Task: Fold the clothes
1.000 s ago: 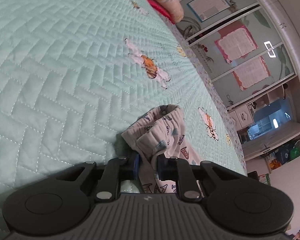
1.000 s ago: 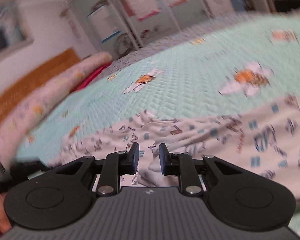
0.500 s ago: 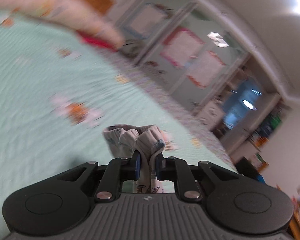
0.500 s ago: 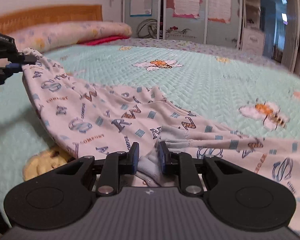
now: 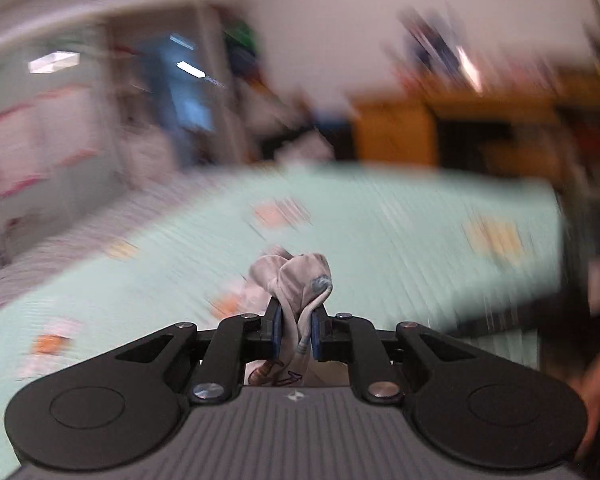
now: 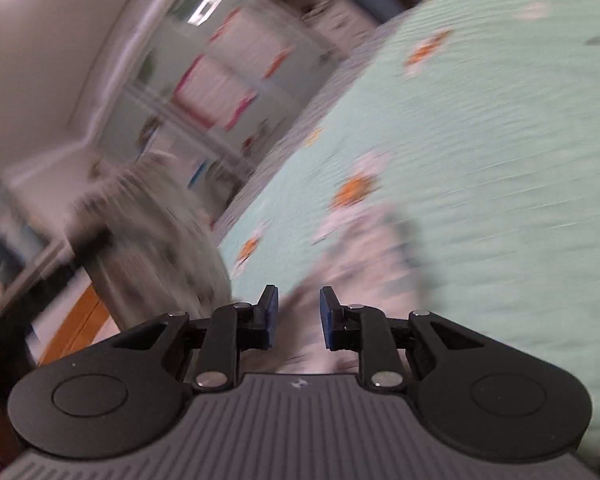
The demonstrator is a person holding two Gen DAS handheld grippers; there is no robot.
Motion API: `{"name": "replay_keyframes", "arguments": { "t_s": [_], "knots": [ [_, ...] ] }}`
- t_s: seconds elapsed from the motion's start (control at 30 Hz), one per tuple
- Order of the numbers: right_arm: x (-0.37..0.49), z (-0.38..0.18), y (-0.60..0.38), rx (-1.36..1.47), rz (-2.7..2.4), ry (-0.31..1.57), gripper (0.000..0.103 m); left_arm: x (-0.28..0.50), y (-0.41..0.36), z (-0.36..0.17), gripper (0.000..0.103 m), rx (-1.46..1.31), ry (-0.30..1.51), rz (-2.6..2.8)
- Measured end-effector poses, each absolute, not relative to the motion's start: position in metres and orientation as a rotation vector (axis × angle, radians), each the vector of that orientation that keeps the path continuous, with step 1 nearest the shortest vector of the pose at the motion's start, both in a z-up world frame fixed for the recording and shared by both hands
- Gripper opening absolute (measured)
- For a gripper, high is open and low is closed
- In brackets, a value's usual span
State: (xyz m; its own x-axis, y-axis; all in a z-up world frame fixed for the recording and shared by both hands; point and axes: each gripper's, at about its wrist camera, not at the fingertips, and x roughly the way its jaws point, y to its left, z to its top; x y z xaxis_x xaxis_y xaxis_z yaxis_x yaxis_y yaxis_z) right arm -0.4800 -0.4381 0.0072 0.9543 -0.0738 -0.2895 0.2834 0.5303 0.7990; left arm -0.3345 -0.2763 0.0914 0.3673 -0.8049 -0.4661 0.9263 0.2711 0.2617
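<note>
The garment point(image 5: 296, 276) is pale pink cloth with a letter print. A bunched hem of it stands up between the pads of my left gripper point(image 5: 296, 312), which is shut on it above the mint quilted bedspread point(image 5: 400, 240). In the right wrist view everything is motion-blurred. More of the pink garment point(image 6: 360, 248) runs from the bedspread point(image 6: 480, 160) back between the pads of my right gripper point(image 6: 299, 300), which is shut on the cloth. Neither gripper shows in the other's view.
A wardrobe with pink-framed sheets point(image 6: 228, 80) stands beyond the bed. Orange-brown furniture point(image 5: 396, 132) lies past the bed's far edge. A blurred grey patterned mass point(image 6: 168, 232) and a wooden bed frame point(image 6: 72, 332) are on the right gripper's left.
The left gripper has rolled and swept sideways with the bunched cloth still held, so its view now faces the bed's far edge. The right gripper has tilted and moved, still gripping the garment.
</note>
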Motion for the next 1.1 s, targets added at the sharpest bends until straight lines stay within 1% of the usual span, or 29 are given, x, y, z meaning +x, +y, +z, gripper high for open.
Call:
{"name": "replay_keyframes", "arguments": {
  "t_s": [0.07,0.1,0.17,0.2,0.23,0.27,0.3,0.33,0.4,0.5,0.57,0.63,0.67,0.73,0.8,0.9,0.97,1.0,1.03,1.07,1.1],
  "knots": [
    [-0.490,-0.004,-0.449,1.043,-0.232,0.240,0.024,-0.342,-0.294,0.050,0.014,0.650,0.335,-1.231],
    [-0.494,-0.010,-0.453,1.070,-0.236,0.246,0.024,-0.345,-0.298,0.036,0.017,0.693,0.343,-1.217],
    [-0.495,-0.016,-0.455,1.097,-0.220,0.252,0.025,-0.348,-0.292,0.027,0.019,0.709,0.295,-1.209],
    [-0.493,-0.018,-0.455,1.102,-0.206,0.252,0.026,-0.350,-0.288,0.026,0.024,0.701,0.267,-1.214],
    [-0.490,-0.019,-0.454,1.108,-0.190,0.250,0.030,-0.349,-0.283,0.029,0.028,0.674,0.265,-1.223],
    [-0.488,-0.020,-0.454,1.115,-0.175,0.249,0.035,-0.351,-0.278,0.031,0.039,0.640,0.272,-1.233],
    [-0.485,-0.020,-0.454,1.123,-0.162,0.249,0.036,-0.352,-0.274,0.033,0.048,0.605,0.280,-1.243],
    [-0.482,-0.020,-0.454,1.130,-0.148,0.249,0.038,-0.350,-0.267,0.035,0.050,0.571,0.287,-1.250],
    [-0.479,-0.018,-0.457,1.142,-0.122,0.251,0.038,-0.350,-0.258,0.040,0.051,0.501,0.316,-1.266],
    [-0.475,-0.018,-0.457,1.180,-0.104,0.268,0.041,-0.355,-0.249,0.047,0.051,0.413,0.372,-1.230],
    [-0.474,-0.018,-0.458,1.229,-0.096,0.269,0.046,-0.352,-0.238,0.048,0.051,0.351,0.410,-1.198],
    [-0.474,-0.020,-0.461,1.292,-0.084,0.269,0.048,-0.349,-0.230,0.050,0.051,0.310,0.422,-1.169],
    [-0.473,-0.020,-0.463,1.321,-0.080,0.272,0.051,-0.349,-0.226,0.052,0.051,0.294,0.428,-1.157],
    [-0.470,-0.018,-0.466,1.358,-0.074,0.287,0.053,-0.346,-0.220,0.054,0.052,0.253,0.445,-1.139],
    [-0.461,-0.013,-0.468,1.342,-0.104,0.354,0.057,-0.343,-0.217,0.057,0.052,0.227,0.453,-1.134],
    [-0.444,-0.007,-0.468,1.304,-0.152,0.468,0.057,-0.340,-0.212,0.060,0.053,0.200,0.460,-1.132],
    [-0.434,-0.002,-0.468,1.273,-0.160,0.523,0.055,-0.339,-0.210,0.060,0.053,0.204,0.453,-1.119],
    [-0.429,0.001,-0.468,1.242,-0.153,0.545,0.050,-0.337,-0.207,0.061,0.053,0.195,0.449,-1.113],
    [-0.425,0.006,-0.467,1.207,-0.144,0.566,0.030,-0.333,-0.205,0.062,0.053,0.180,0.449,-1.104],
    [-0.422,0.010,-0.466,1.168,-0.139,0.580,0.022,-0.328,-0.203,0.063,0.053,0.158,0.453,-1.089],
    [-0.421,0.019,-0.464,1.111,-0.122,0.570,0.022,-0.322,-0.200,0.064,0.053,0.135,0.458,-1.073]
  ]
}}
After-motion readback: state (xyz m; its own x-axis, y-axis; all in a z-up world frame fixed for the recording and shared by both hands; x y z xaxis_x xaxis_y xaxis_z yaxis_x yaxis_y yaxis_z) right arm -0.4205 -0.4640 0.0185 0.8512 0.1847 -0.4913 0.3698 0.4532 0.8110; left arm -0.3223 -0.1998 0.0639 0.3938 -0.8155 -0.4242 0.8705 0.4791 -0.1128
